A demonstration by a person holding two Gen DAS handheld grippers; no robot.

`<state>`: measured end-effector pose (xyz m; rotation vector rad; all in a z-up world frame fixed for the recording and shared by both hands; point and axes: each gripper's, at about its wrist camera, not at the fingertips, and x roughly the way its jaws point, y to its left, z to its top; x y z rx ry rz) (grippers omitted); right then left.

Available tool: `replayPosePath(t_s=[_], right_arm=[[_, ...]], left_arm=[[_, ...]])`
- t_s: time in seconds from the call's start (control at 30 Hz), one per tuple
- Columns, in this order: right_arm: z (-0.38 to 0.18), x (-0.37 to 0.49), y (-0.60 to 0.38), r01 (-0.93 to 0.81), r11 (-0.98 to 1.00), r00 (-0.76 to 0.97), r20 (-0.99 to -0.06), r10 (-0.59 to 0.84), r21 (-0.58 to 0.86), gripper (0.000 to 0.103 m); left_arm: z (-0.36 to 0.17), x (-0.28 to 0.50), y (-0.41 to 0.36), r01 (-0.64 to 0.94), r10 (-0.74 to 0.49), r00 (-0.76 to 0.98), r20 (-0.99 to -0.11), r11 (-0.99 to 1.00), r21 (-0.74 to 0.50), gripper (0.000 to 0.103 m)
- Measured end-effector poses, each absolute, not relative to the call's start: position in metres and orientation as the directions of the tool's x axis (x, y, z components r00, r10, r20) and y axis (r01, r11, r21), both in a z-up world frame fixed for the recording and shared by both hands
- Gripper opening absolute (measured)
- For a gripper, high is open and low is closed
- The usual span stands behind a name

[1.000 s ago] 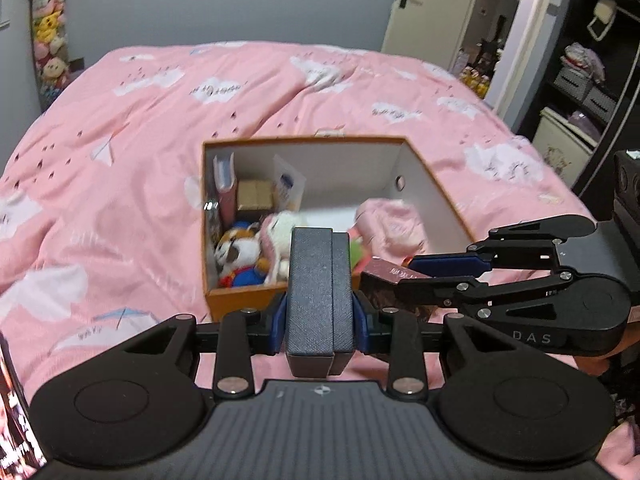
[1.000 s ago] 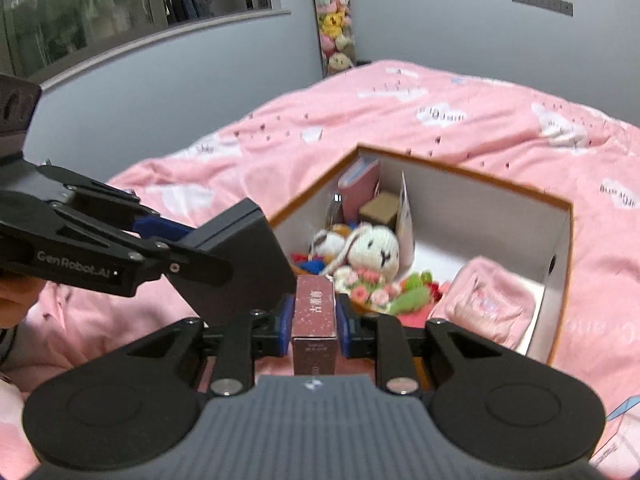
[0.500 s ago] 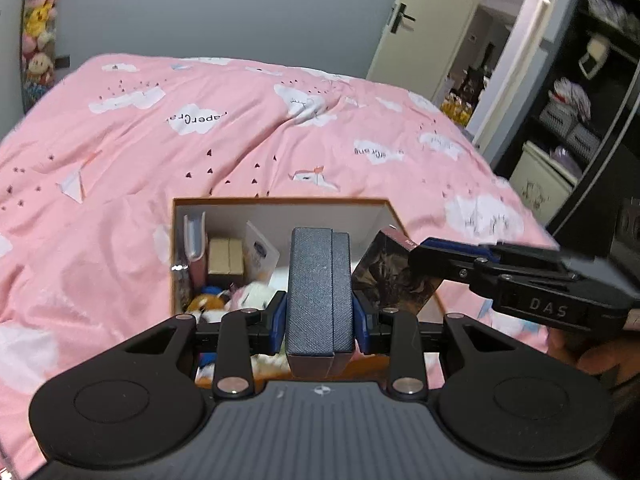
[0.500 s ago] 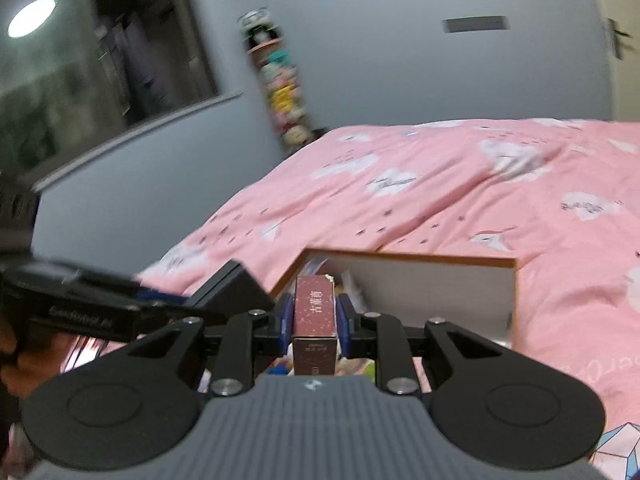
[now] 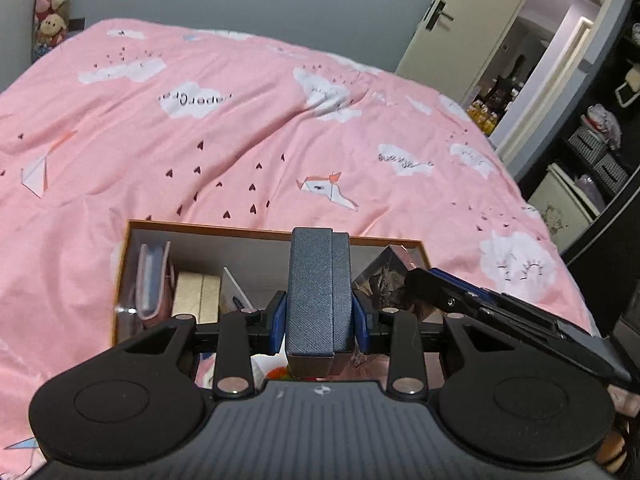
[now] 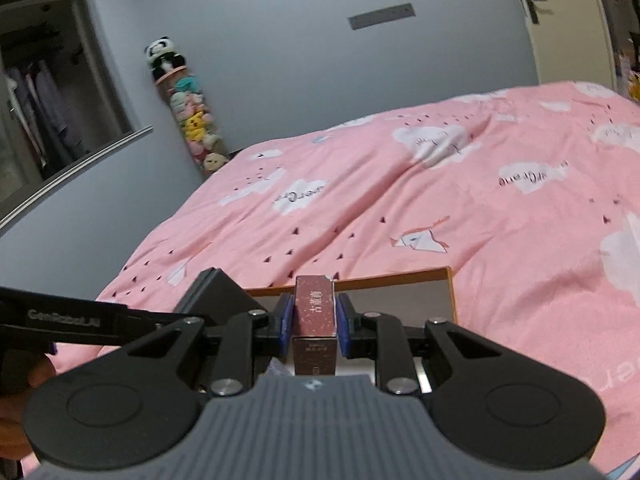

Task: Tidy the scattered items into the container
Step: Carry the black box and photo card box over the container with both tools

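My left gripper (image 5: 319, 322) is shut on a dark blue textured case (image 5: 318, 292), held upright over the orange-rimmed cardboard box (image 5: 208, 227) on the pink bed. Inside the box I see a pink pouch (image 5: 151, 280) and a small gold box (image 5: 197, 296) at the left. My right gripper (image 6: 314, 328) is shut on a slim maroon carton (image 6: 314, 308), just above the box's far rim (image 6: 400, 278). In the left wrist view the right gripper (image 5: 420, 284) reaches in from the right with the carton (image 5: 382, 280). The blue case (image 6: 216, 296) shows at the left in the right wrist view.
The pink quilt (image 5: 240, 128) with white clouds covers the bed all round the box. A column of plush toys (image 6: 192, 120) hangs on the grey wall. An open doorway (image 5: 532, 60) and dark shelving (image 5: 600, 140) stand beyond the bed's right side.
Both grippers have moved forward over the box with their loads; the box now sits low in both views and most of its contents are hidden. The right gripper has rolled.
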<state>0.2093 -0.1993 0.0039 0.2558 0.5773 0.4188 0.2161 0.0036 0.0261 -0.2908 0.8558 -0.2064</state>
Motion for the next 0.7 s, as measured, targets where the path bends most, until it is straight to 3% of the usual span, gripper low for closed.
replayPosePath(t_s=[0.43, 0.7], right_arm=[[-0.032, 0.24, -0.212, -0.241, 0.852, 0.746, -0.473, 0.469, 0.465, 0.025], [-0.046, 0.252, -0.202, -0.186, 0.853, 0.747, -0.493, 0.445, 0.487, 0.025]], left_arm=[[-0.006, 0.253, -0.029, 0.058, -0.13, 0.599, -0.79, 0.991, -0.12, 0.038], [-0.022, 0.266, -0.031, 0.01, -0.087, 0.597, -0.798, 0.995, -0.101, 0.038]])
